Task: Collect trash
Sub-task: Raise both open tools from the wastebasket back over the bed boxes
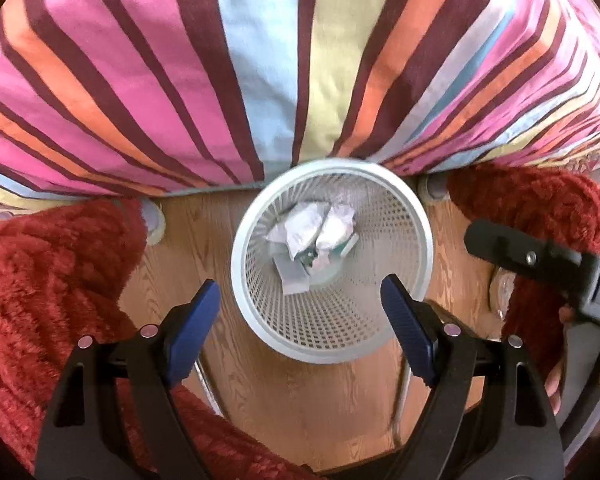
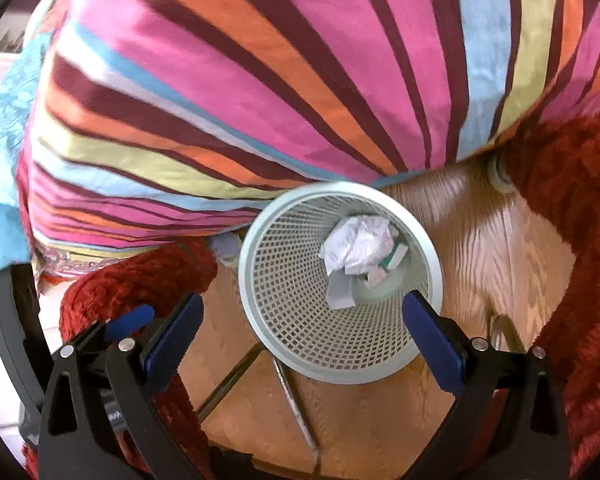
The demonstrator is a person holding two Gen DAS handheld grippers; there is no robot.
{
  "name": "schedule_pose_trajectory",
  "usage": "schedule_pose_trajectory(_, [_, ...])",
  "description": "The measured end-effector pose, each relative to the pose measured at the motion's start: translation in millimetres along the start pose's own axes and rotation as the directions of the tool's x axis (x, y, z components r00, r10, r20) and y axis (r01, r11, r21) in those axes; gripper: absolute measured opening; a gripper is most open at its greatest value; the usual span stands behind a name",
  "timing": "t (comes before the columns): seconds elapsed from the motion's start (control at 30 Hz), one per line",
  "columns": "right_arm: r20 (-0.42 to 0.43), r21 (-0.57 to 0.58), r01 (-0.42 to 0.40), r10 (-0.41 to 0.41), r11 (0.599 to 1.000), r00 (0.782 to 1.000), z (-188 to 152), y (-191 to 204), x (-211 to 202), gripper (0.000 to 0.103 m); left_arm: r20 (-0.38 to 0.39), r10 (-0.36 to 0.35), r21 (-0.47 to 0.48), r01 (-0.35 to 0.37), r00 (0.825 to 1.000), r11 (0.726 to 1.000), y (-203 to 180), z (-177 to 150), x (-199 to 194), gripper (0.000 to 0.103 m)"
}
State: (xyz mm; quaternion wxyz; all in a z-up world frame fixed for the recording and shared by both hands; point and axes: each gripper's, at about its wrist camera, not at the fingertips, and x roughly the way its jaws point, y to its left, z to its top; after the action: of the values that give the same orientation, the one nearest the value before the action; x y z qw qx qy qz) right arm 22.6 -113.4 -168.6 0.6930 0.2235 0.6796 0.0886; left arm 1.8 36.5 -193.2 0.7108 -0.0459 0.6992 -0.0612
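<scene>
A white mesh waste basket (image 1: 404,216) stands on the wooden floor, also in the right wrist view (image 2: 284,280). Crumpled white paper and wrappers (image 1: 312,236) lie in its bottom, also seen from the right (image 2: 358,246). My left gripper (image 1: 300,300) is open and empty, hovering above the basket's near rim. My right gripper (image 2: 302,312) is open and empty above the basket too. Its black body shows at the right of the left wrist view (image 1: 540,264), and the left gripper's blue pad shows at the left of the right wrist view (image 2: 128,322).
A bed with a striped pink, orange and maroon cover (image 1: 260,60) rises just behind the basket. Red fluffy rugs (image 1: 40,272) lie left and right (image 1: 540,200). Round bed feet (image 1: 434,188) stand on the floor. Thin metal legs (image 2: 296,408) cross below.
</scene>
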Motion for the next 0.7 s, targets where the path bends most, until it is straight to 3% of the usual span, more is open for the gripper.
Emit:
schedule_pose_trajectory(0.17, [0.132, -0.119, 0.022, -0.006, 0.993, 0.991, -8, 22, -30, 0.095, 0.104, 0.011, -0.017, -0.009, 0.994, 1.0, -1, 0, -22, 0.08])
schedule_pose_trajectory(0.3, [0.26, -0.185, 0.076, -0.026, 0.98, 0.965, -9, 34, -57, 0.095, 0.177, 0.031, -0.013, -0.029, 0.984, 1.0, -3, 0, -41, 0.08])
schedule_pose_trajectory(0.5, [0.427, -0.22, 0.18, -0.071, 0.959, 0.901, -6, 41, -92, 0.095, 0.286, 0.038, -0.022, -0.033, 0.957, 0.999, -2, 3, -70, 0.08])
schedule_pose_trajectory(0.7, [0.586, -0.176, 0.269, -0.119, 0.947, 0.802, 6, 43, -121, 0.095, 0.377, 0.037, -0.046, -0.022, 0.925, 0.999, 4, 9, -101, 0.08])
